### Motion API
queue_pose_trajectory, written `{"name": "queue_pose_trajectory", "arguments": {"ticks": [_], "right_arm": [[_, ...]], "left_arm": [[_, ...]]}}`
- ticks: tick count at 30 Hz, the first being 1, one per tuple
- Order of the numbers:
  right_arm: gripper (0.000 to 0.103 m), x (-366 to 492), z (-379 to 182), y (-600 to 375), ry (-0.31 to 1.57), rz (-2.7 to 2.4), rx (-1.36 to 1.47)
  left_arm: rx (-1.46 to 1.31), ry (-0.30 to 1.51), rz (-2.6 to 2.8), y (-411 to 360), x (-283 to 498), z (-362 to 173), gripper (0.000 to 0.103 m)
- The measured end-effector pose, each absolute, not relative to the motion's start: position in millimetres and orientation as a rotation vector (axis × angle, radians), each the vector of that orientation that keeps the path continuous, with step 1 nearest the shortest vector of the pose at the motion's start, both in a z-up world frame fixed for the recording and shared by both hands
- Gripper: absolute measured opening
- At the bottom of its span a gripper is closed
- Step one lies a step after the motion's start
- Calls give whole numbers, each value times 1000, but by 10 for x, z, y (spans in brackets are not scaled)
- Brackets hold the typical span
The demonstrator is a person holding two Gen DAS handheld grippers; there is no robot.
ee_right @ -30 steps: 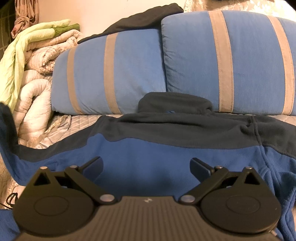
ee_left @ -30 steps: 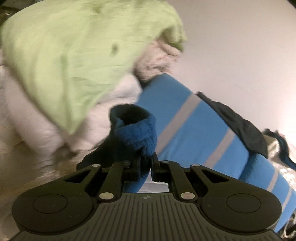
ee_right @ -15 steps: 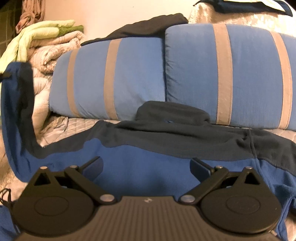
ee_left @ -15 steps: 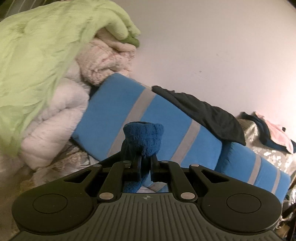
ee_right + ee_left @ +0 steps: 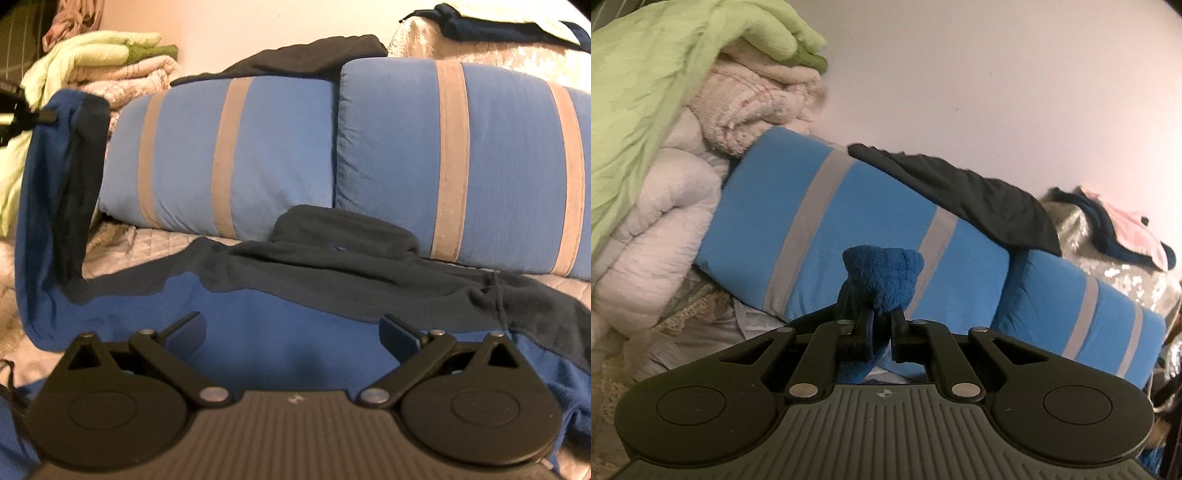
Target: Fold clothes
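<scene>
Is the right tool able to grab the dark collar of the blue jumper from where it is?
Probably yes. The right tool is open and empty, hanging over the blue jumper, and nothing lies between it and the dark collar ahead.

Warm, dim indoor light fills both views, giving the wall (image 5: 979,74) a pinkish cast in the left wrist view and a yellowish one in the right. The fisheye lens bends straight lines: the striped pillows (image 5: 458,162) bulge outward, and dark vignette corners cut the top of each frame. The green blanket (image 5: 639,92) at the left edge is smeared by motion blur, its folds soft. Fine grain softens both views. A faint shadow falls on the blue fleece (image 5: 288,343) just ahead of the right gripper (image 5: 291,330). The pale throw (image 5: 480,40) top right is nearly washed out.
</scene>
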State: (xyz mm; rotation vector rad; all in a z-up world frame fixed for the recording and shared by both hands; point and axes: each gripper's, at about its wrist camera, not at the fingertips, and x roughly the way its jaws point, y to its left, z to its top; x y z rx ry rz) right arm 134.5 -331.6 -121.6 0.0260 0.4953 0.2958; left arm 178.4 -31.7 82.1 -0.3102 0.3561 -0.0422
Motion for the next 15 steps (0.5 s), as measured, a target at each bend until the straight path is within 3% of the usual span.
{"name": "queue_pose_trajectory", "arguments": {"ticks": [15], "right_arm": [[103, 1332, -1210, -3277, 484, 324, 5]], "left_arm": [[-71, 351, -203, -1234, 2015, 917, 8]]}}
